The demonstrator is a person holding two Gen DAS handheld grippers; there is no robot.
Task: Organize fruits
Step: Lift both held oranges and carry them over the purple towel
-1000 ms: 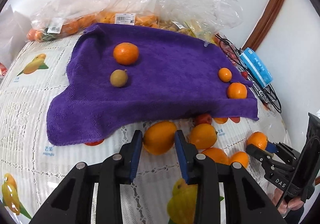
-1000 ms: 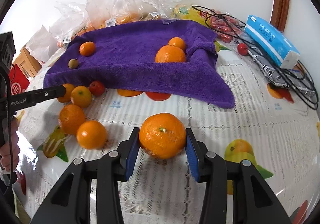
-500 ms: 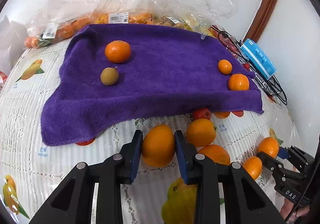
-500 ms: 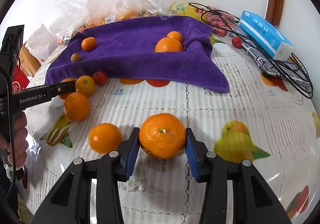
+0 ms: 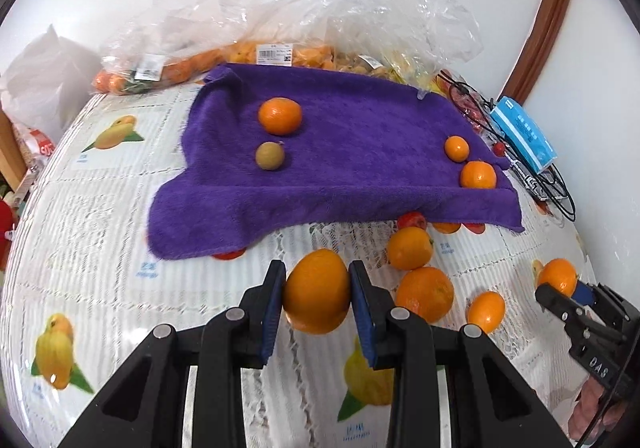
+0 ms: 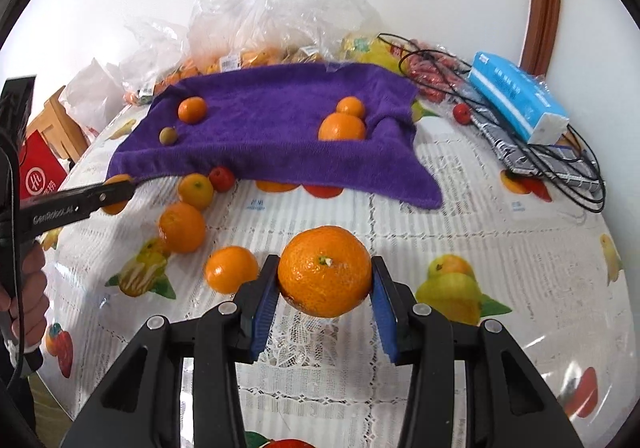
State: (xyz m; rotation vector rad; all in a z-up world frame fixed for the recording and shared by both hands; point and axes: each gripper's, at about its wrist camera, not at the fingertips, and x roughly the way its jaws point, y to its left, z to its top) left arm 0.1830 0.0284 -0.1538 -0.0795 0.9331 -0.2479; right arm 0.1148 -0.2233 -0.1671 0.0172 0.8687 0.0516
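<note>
My left gripper (image 5: 317, 294) is shut on a smooth oval orange (image 5: 317, 291), held just above the tablecloth in front of the purple towel (image 5: 352, 167). My right gripper (image 6: 325, 280) is shut on a round tangerine (image 6: 325, 271) with its stem end up, also lifted off the cloth. On the towel lie an orange (image 5: 279, 115) and a small brown-green fruit (image 5: 270, 155) at the left, and two oranges (image 5: 478, 174) at the right. Several loose oranges (image 5: 425, 294) and a small red fruit (image 5: 412, 220) rest on the cloth below the towel's front edge.
Clear plastic bags of fruit (image 5: 276, 51) line the wall behind the towel. A blue tissue pack (image 6: 516, 101) and tangled black cables (image 6: 560, 167) lie at the right. The table carries a white fruit-print cloth (image 5: 100, 248). A person's hand (image 6: 28, 288) grips the left tool.
The left jaws have closed onto the oval orange and lifted it. Both grippers have risen slightly with their fruit, and the table looks farther away.
</note>
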